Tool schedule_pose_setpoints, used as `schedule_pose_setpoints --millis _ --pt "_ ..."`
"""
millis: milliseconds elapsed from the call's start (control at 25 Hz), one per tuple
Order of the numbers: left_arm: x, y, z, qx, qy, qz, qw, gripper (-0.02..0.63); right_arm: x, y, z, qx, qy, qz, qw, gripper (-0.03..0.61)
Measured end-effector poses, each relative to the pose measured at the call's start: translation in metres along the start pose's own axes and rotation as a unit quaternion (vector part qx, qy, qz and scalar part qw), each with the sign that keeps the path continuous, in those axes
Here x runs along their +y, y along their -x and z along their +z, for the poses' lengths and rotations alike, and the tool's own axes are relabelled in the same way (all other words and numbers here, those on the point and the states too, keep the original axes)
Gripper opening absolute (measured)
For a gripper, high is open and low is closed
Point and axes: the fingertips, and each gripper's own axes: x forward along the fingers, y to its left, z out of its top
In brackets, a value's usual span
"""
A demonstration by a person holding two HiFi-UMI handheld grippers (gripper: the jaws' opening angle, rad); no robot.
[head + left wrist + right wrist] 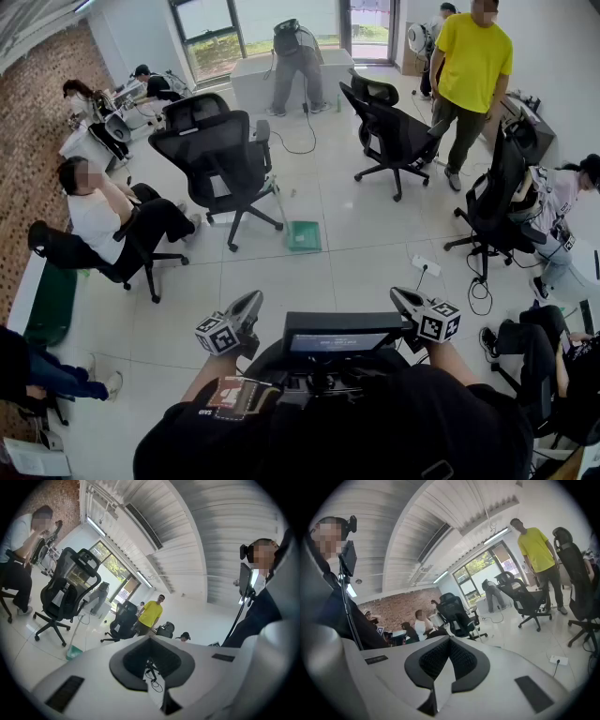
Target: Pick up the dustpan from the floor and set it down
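Note:
The green dustpan lies flat on the white tiled floor in the head view, well ahead of me, its long pale handle slanting up to the left toward a black office chair. In the left gripper view the dustpan shows small at lower left, beyond the jaws. My left gripper and right gripper are held close to my body, side by side, far from the dustpan. Both are shut with nothing between the jaws, which meet at their tips.
Black office chairs stand around the open floor. A person in a yellow shirt stands at the back right, and another sits at the left. A white power strip with cables lies on the floor at right.

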Motion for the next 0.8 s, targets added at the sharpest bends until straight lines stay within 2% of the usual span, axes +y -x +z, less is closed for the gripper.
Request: schedule_pose_setpoints --millis 200,440,640,800 --pt "-0.028 -0.016 -0.034 0.006 0.012 0.008 0.9999 0.015 -0.029 0.032 -0.012 0.007 -0.009 0.000 1.000 0.009" --pt "-0.041 -0.029 -0.049 0.016 0.019 0.020 0.9995 0.015 -0.051 0.038 -0.018 0.018 -0.017 0.007 1.000 0.009" --pt "-0.013 -0.032 -0.045 0.013 0.030 0.029 0.9990 0.015 -0.059 0.006 -0.021 0.033 -0.020 0.010 0.999 0.011" --pt "0.041 -0.028 -0.026 0.003 0.052 0.028 0.9983 0.015 -0.051 -0.050 -0.016 0.044 -0.013 0.006 0.999 0.011"
